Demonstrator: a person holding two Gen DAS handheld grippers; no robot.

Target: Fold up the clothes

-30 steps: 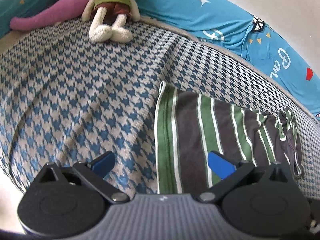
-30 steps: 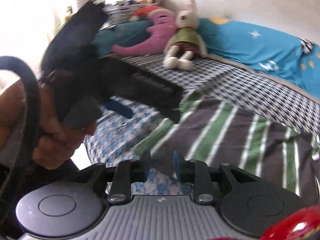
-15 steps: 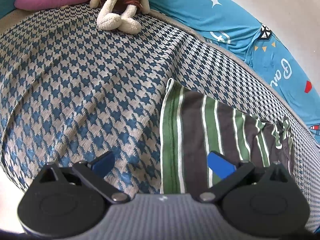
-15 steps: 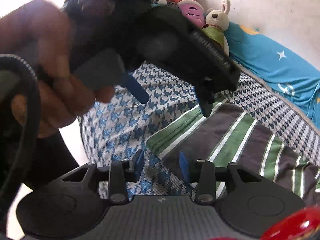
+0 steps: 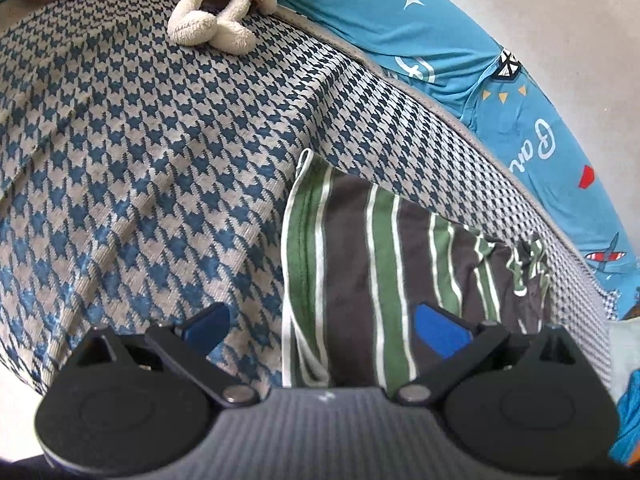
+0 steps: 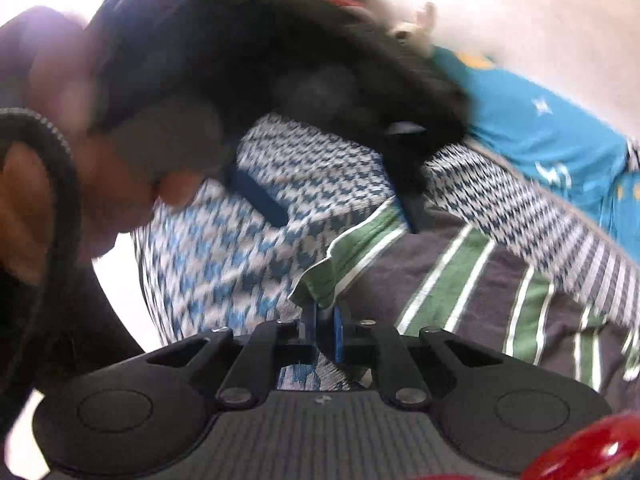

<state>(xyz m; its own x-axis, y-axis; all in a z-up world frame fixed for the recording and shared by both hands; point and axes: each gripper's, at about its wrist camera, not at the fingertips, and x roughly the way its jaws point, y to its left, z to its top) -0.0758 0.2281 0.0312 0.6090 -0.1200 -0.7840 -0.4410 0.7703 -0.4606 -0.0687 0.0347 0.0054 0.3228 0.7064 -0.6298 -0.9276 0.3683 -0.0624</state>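
Right wrist: right gripper (image 6: 325,330) clenched on shirt (image 6: 460,292) corner, lower centre. Left wrist: left gripper (image 5: 320,320) released over shirt's left hem; bare bed (image 5: 140,140) at left.

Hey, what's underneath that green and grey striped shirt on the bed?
The striped shirt lies flat on the blue houndstooth blanket, which shows all around its edges. Whatever sits directly beneath the shirt's middle is covered, so nothing else can be confirmed there.
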